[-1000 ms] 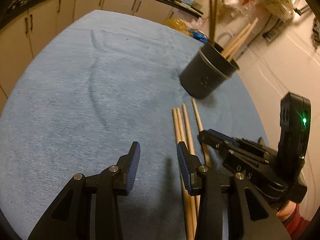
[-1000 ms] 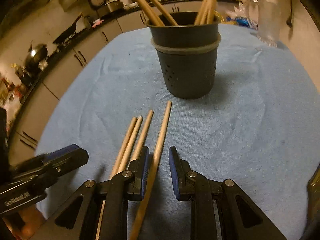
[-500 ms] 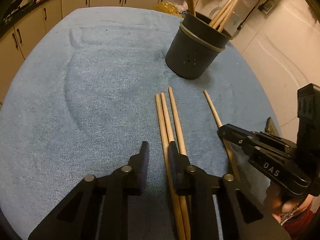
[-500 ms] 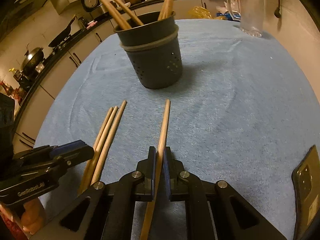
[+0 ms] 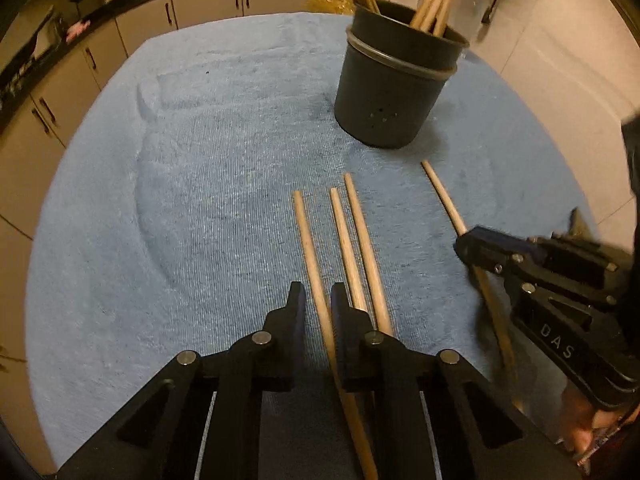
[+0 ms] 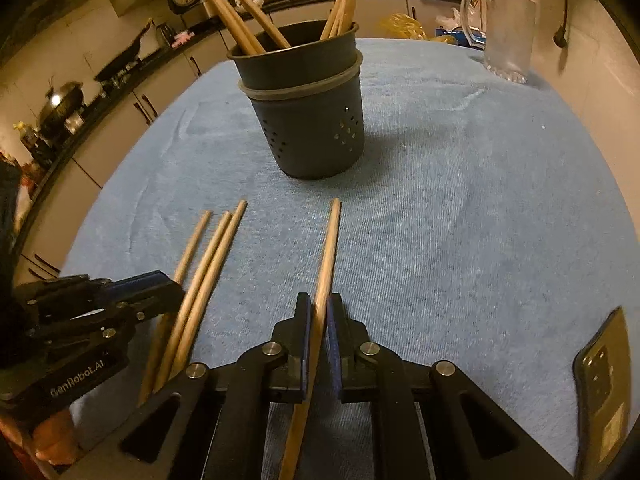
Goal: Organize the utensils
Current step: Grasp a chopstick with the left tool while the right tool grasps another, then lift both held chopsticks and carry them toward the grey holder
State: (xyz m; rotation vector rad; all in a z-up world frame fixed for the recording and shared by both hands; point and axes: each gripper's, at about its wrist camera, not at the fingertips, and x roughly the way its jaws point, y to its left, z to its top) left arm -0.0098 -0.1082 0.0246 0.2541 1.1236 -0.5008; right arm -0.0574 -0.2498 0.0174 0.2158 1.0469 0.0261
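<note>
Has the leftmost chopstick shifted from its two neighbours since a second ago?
Yes. The leftmost chopstick, between the left gripper fingers, now lies apart, left of the two neighbours.

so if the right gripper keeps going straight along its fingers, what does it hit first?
Probably the holder: the right gripper, shut on a chopstick, points at its base across bare towel. Depth is unclear, so a low path may meet towel first.

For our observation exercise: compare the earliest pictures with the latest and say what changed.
Both tongs closed: the right tongs gripped the lone chopstick, and the left tongs closed around the leftmost chopstick, now apart from its two neighbours. The holder stayed put.
</note>
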